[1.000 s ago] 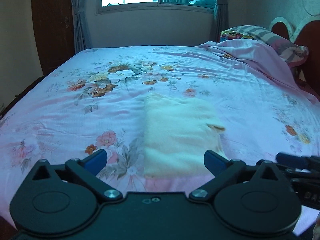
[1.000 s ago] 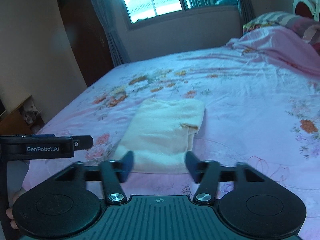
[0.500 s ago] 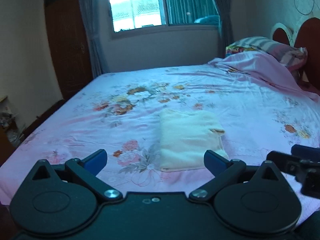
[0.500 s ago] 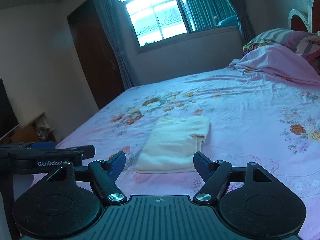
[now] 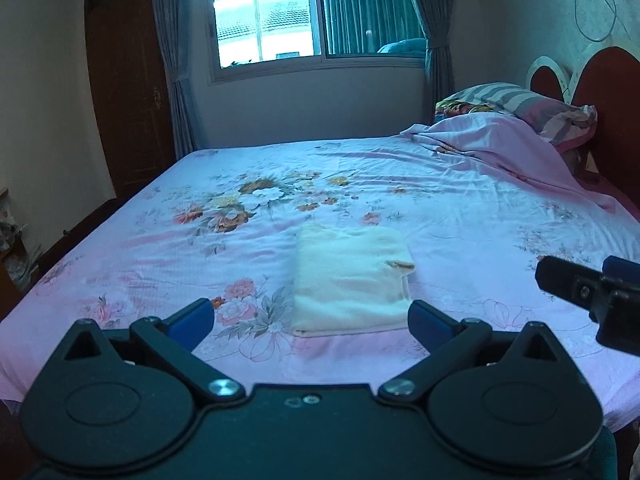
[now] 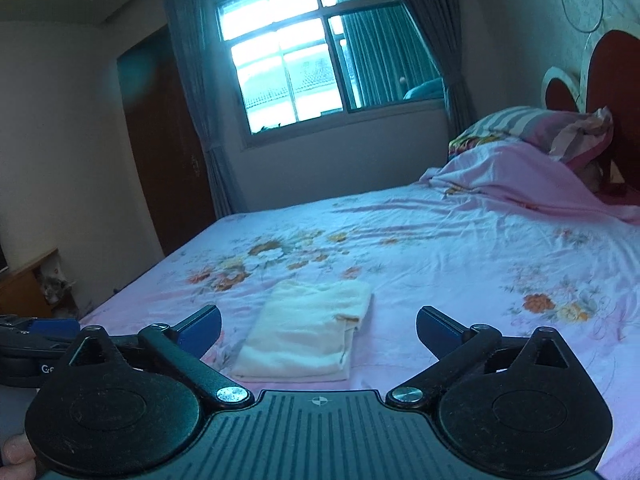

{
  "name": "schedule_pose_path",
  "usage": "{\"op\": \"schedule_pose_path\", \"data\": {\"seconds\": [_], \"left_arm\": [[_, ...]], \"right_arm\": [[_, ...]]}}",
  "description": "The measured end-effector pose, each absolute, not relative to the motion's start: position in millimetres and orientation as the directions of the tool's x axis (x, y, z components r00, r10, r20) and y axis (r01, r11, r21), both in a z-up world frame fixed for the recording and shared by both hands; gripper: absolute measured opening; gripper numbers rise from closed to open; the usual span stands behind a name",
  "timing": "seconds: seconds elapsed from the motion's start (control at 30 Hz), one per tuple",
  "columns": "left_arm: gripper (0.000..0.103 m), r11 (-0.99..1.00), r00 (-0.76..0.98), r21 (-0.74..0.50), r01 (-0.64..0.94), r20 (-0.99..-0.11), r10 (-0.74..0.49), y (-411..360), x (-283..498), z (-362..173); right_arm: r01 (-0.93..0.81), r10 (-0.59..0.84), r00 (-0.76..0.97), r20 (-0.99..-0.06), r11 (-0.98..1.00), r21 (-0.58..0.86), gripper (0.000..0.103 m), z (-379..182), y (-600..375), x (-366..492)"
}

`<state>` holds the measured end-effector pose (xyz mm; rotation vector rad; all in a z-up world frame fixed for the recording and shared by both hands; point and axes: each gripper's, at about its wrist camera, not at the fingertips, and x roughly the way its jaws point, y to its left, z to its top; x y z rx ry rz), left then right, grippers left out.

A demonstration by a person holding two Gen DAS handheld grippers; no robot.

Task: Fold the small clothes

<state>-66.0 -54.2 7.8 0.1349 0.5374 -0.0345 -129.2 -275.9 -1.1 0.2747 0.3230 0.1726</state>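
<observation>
Folded cream garment (image 5: 352, 280) lying flat on the floral bedsheet (image 5: 460, 216), ahead of and between the spread fingers of both claws, touching neither. Left gripper (image 5: 312, 318): jaws wide apart, released, nothing between the pads. Right gripper (image 6: 318, 326): jaws have just been opening and stand fully spread, empty (the garment lies just beyond its fingertips). Pillow (image 6: 536, 128) far right of both.

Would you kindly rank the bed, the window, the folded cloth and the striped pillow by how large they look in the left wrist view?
1. bed
2. window
3. folded cloth and striped pillow: they look about alike, and the pillow is farther away and partly hidden, so I leave them unranked.
</observation>
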Motion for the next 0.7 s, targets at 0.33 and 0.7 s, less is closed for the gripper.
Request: {"op": "schedule_pose_path", "data": {"seconds": [0.33,0.7], "left_arm": [[0.102,0.996,0.829,0.059,0.072,-0.559,-0.027,-67.8,-50.9,-0.9],[0.102,0.992,0.842,0.065,0.107,-0.536,-0.056,-63.9,-55.9,-1.6]], "right_arm": [[-0.107,0.178,0.938,-0.299,0.965,0.241,0.103,-12.1,-282.1,-126.8],[-0.124,0.195,0.938,-0.287,0.961,0.249,0.103,-10.2,-282.5,-128.5]]}}
